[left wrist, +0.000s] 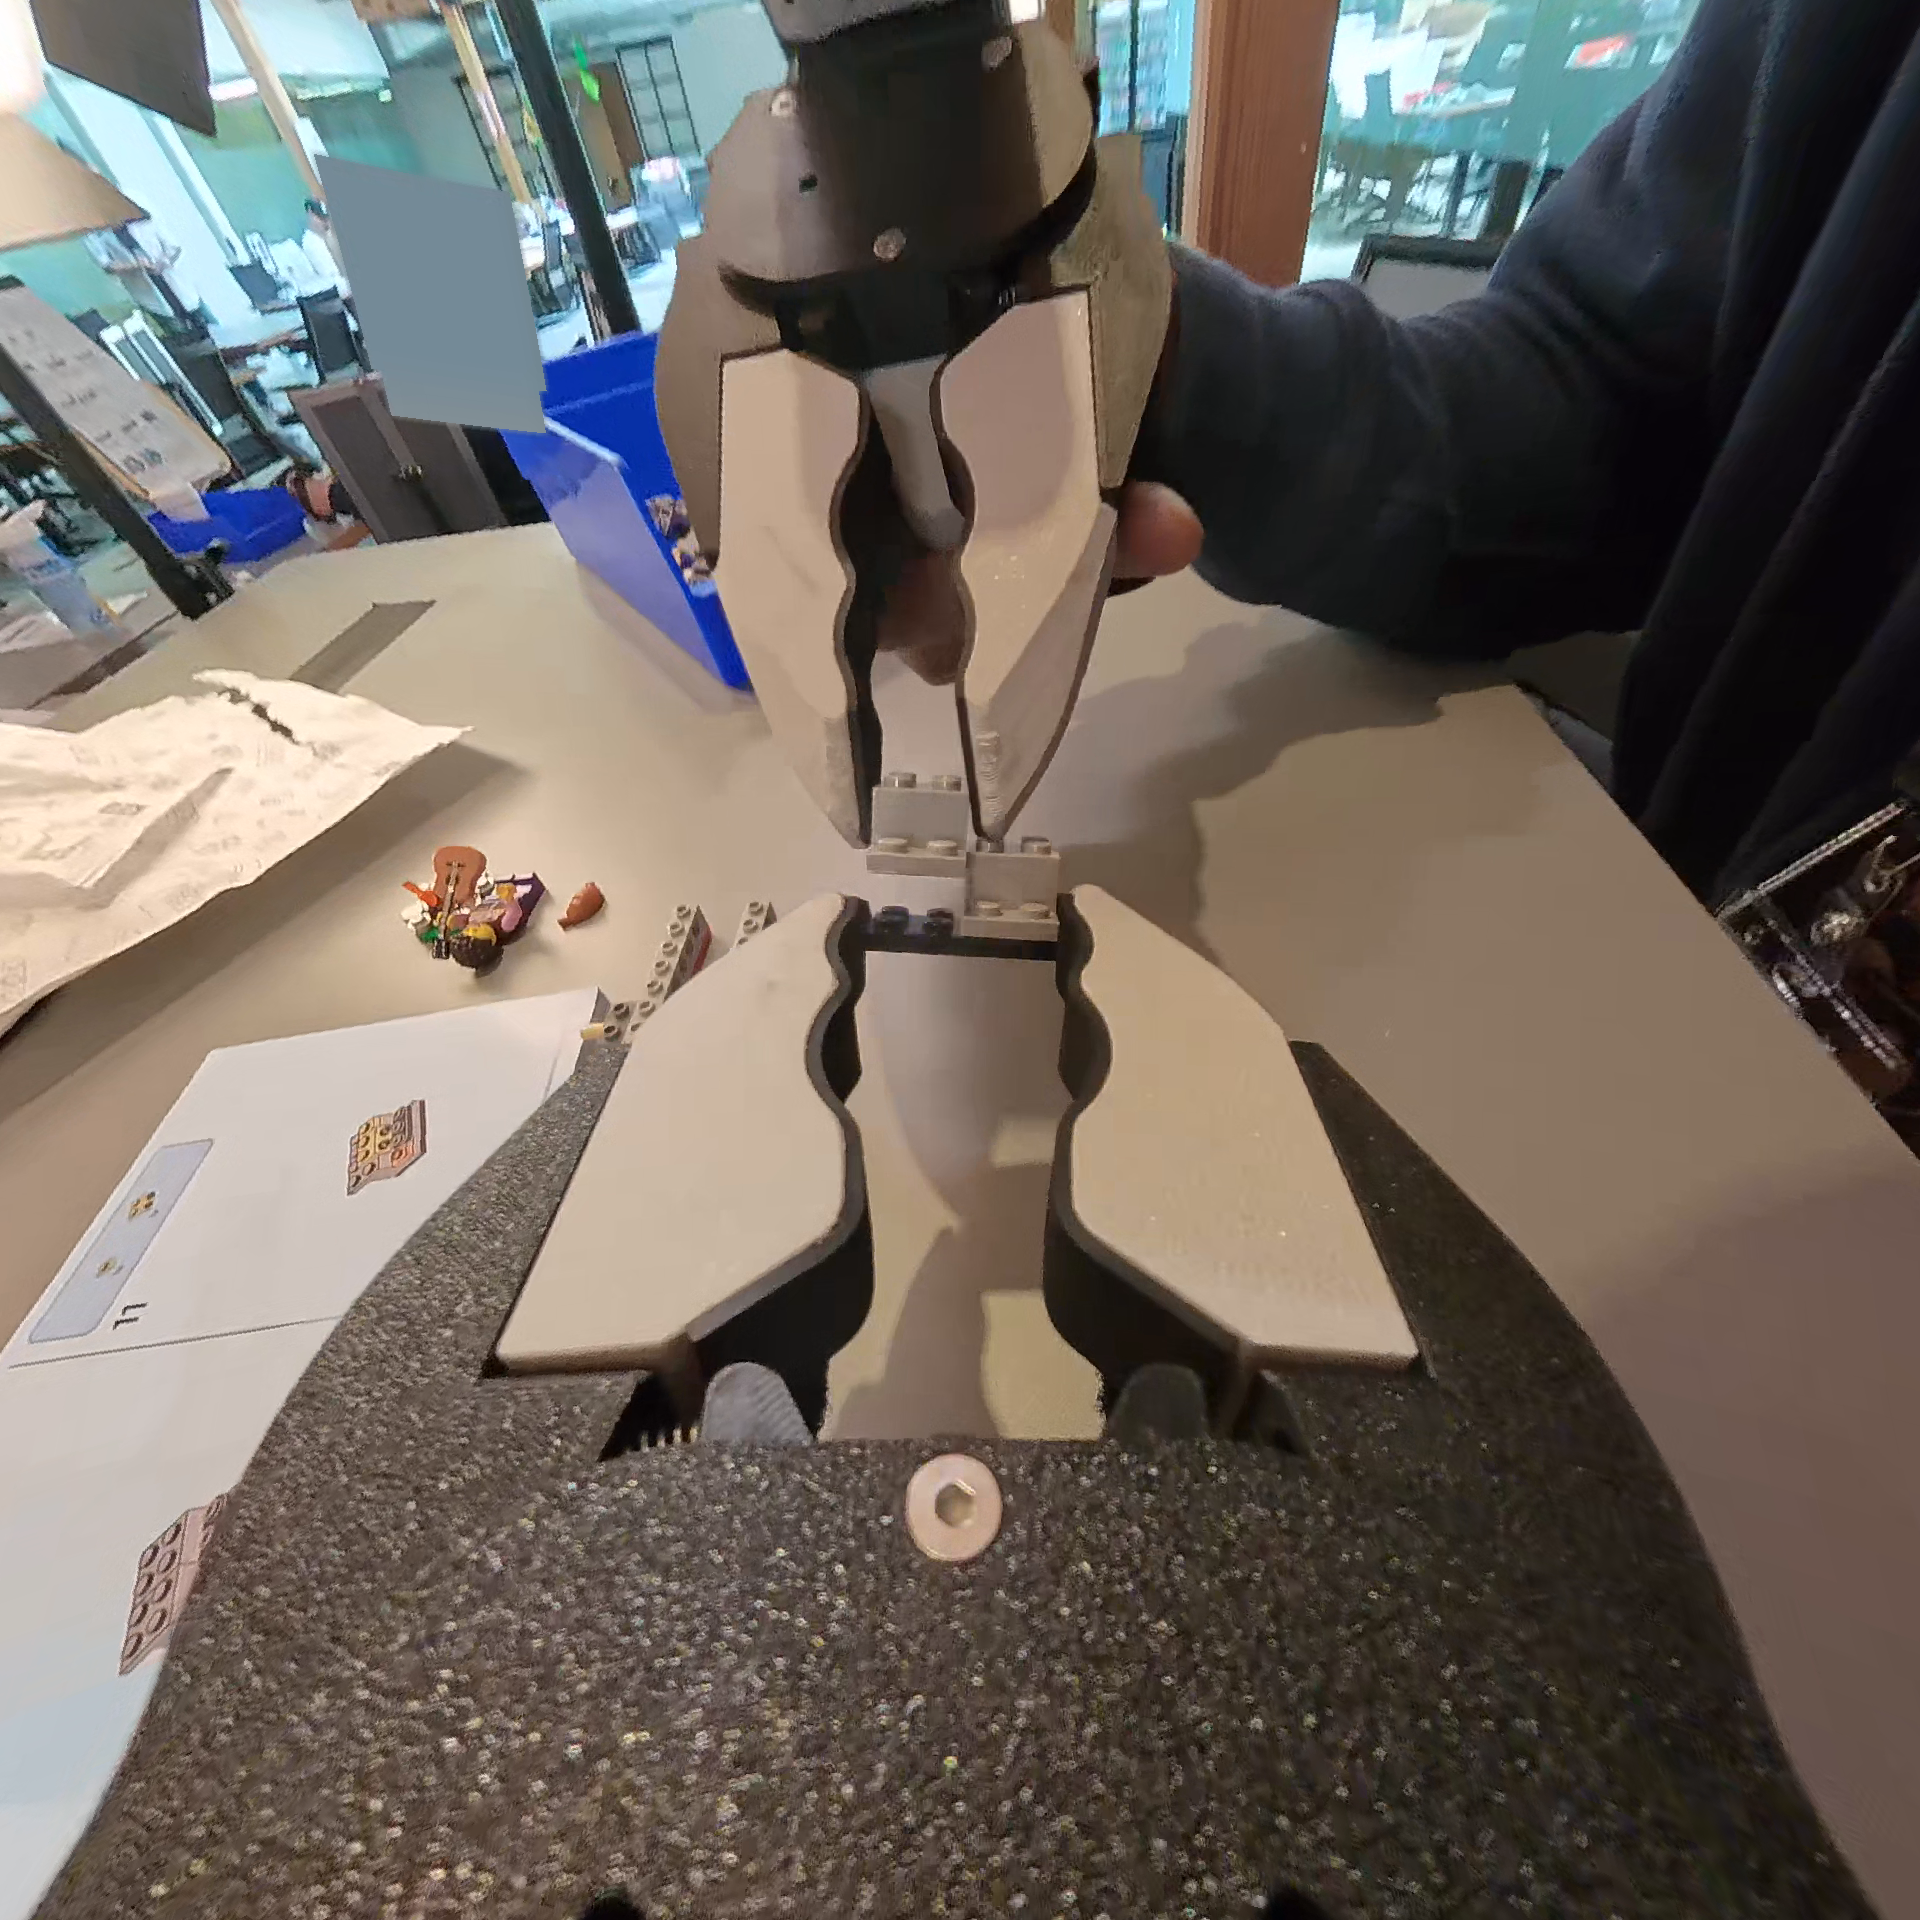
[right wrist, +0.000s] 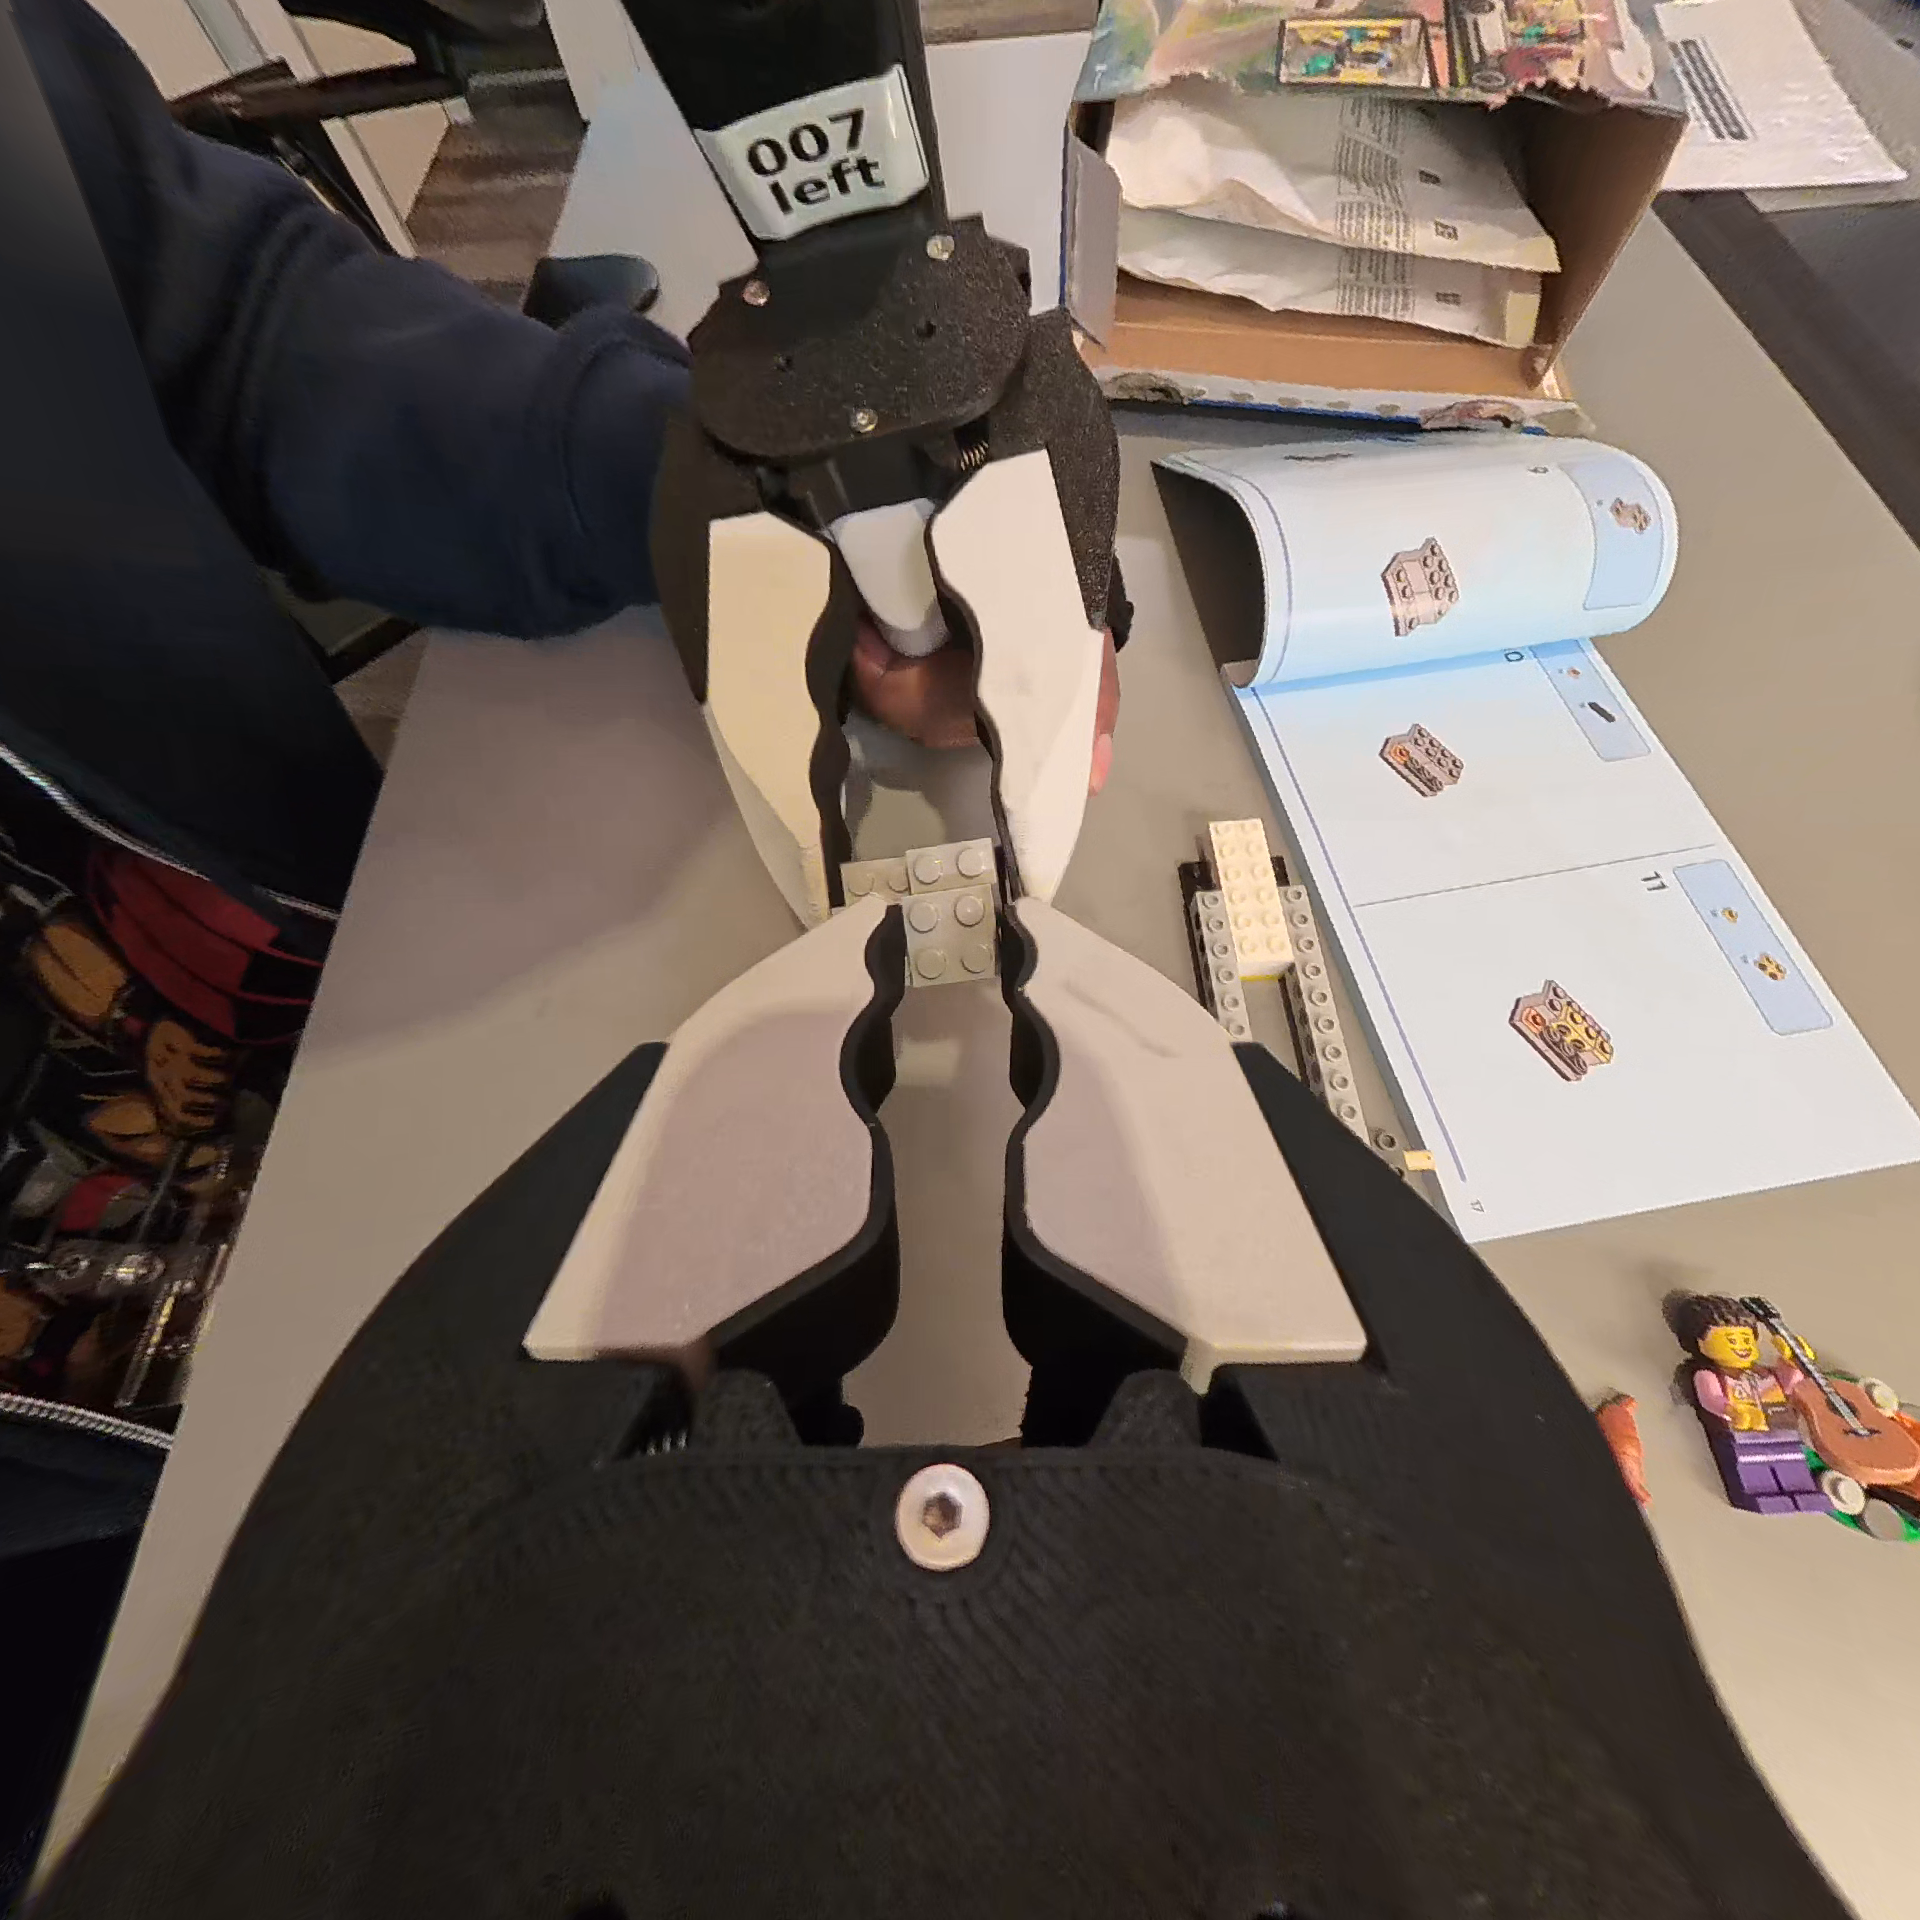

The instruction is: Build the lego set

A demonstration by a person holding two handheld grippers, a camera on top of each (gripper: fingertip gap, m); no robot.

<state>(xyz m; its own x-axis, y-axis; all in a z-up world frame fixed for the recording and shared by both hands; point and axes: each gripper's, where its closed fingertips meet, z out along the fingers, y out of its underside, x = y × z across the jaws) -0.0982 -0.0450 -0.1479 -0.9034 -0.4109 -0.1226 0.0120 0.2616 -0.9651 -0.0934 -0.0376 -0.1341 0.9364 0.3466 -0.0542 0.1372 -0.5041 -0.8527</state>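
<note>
A small build of grey bricks (left wrist: 1013,878) on a black plate (left wrist: 914,925) is held above the table between both grippers. My left gripper (left wrist: 956,914) is shut on the black plate, with one pad against each end. It also shows in the right wrist view (right wrist: 920,883), coming in from the far side. My right gripper (right wrist: 948,920) is shut on a grey brick (right wrist: 951,940) of that build. In the left wrist view the right gripper (left wrist: 923,826) comes down from above, with its fingertips on either side of the top grey brick (left wrist: 920,805).
An open instruction booklet (right wrist: 1558,935) lies on the grey table (left wrist: 1299,935). Beside it are a frame of long grey beams with a white brick (right wrist: 1247,914), a minifigure with a guitar (right wrist: 1756,1392) and an orange piece (right wrist: 1626,1444). A blue bin (left wrist: 623,499), torn paper (left wrist: 156,790) and a cardboard box (right wrist: 1351,312) stand farther off. Less than 4 cm separates the two grippers' tips.
</note>
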